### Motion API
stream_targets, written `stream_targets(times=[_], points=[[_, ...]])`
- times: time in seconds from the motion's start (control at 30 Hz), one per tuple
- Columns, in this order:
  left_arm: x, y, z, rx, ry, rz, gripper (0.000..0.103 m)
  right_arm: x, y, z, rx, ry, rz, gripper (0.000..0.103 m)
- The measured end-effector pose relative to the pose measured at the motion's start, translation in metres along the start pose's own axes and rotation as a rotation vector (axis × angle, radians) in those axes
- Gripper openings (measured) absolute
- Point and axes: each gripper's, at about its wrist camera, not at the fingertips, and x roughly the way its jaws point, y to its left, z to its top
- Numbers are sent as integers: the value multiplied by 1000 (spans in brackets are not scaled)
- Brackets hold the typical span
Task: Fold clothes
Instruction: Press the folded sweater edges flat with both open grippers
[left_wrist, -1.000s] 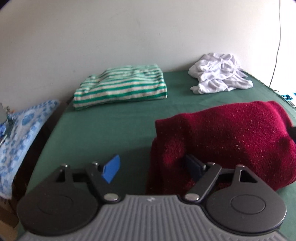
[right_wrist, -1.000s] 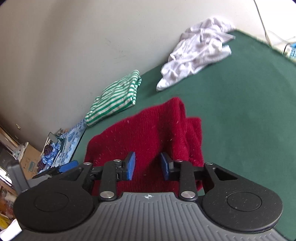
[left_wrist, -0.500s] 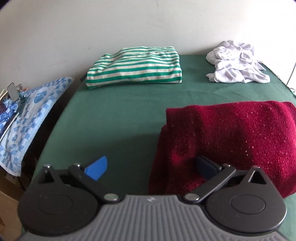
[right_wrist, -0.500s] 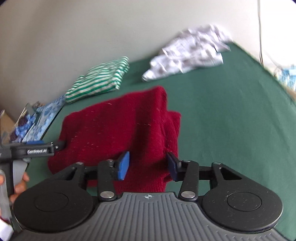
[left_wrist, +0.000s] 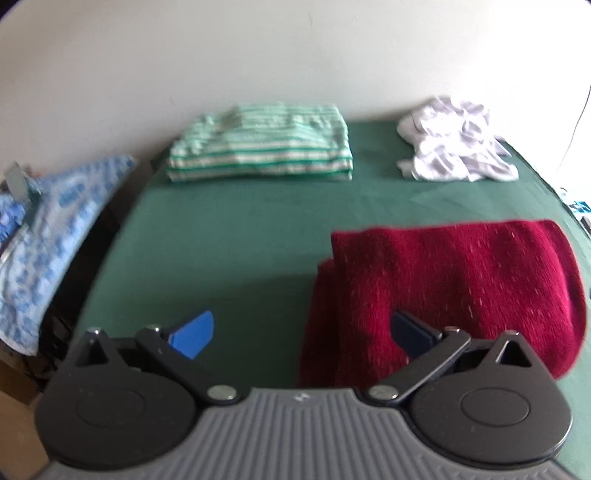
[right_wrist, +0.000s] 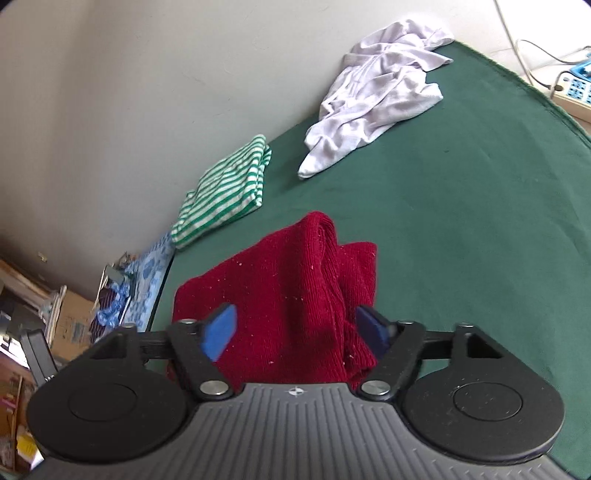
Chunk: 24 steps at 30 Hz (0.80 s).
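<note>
A: Which step is shown, read from the near edge outward?

B: The release after a fold is shown. Nearest the left camera, the left hand-held gripper (left_wrist: 301, 334) is spread as wide as it gets; one pad stands over bare sheet, the other over the near corner of the red sweater (left_wrist: 443, 291), and nothing is pinched between them. In the right view, the right hand-held gripper (right_wrist: 297, 332) is caught with its jaws opening; the sweater (right_wrist: 288, 295) lies between the pads, but no pressure on it can be seen.

A: Where is the sweater, and how is it laid?

B: It is laid as a folded bundle on the green bed (left_wrist: 229, 236), near the front edge and towards the right side. Its long axis is seen running side to side in the left view, roughly parallel to the back wall. The squared, stacked end points left; the rounded end points right. A doubled fold is seen at the right end in the right view.

A: What is called for next?

B: The fold is judged finished, or nearly so. Both grippers would have to be drawn clear without dragging the knit, and the loose right end may need tidying. Farther back, a striped shirt (left_wrist: 258, 147) is already folded against the wall, well apart from the sweater. The crumpled white garment (left_wrist: 454, 147) at the far right corner is judged the next piece to be fetched.
</note>
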Motion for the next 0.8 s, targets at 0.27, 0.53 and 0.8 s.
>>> stream_targets(times=[0.27,0.53,0.8], points=[[23,13,2,-46,92,-104,102,29,-8,5,10,117,-62,78],[35,-1,9,-6,100,-83,102,36,-25,3,100,153,-17,78],[31,-11,12,16,96,-35,102,50,-35,2,176,186,53,79]])
